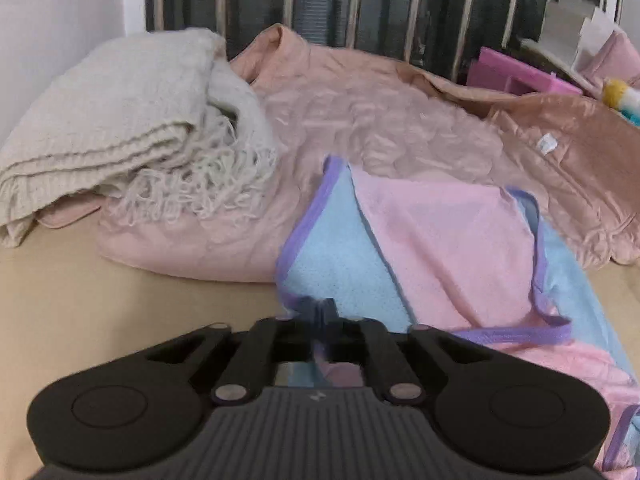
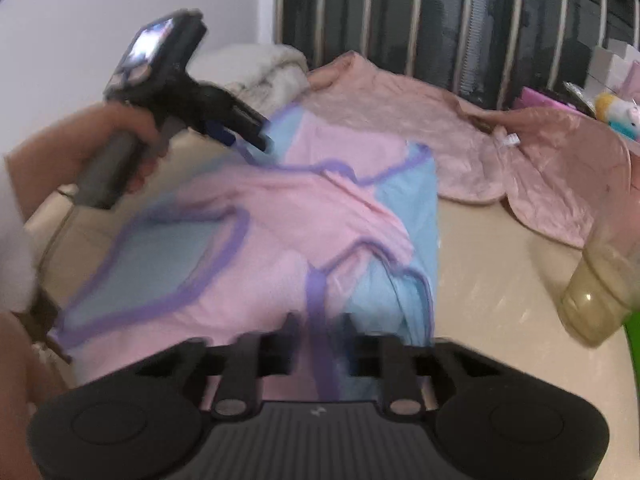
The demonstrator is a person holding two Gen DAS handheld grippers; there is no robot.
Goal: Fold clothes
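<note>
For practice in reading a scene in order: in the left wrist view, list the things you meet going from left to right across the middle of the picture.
cream fringed blanket → quilted pale pink jacket → pink and blue garment with purple trim → magenta box → yellow and white plush toy

Ahead of my cameras, a beige tabletop (image 1: 100, 292), a plain white wall (image 1: 60, 4) at the left, a dark panel with pale upright stripes (image 1: 360, 0) behind, soft, even indoor light
</note>
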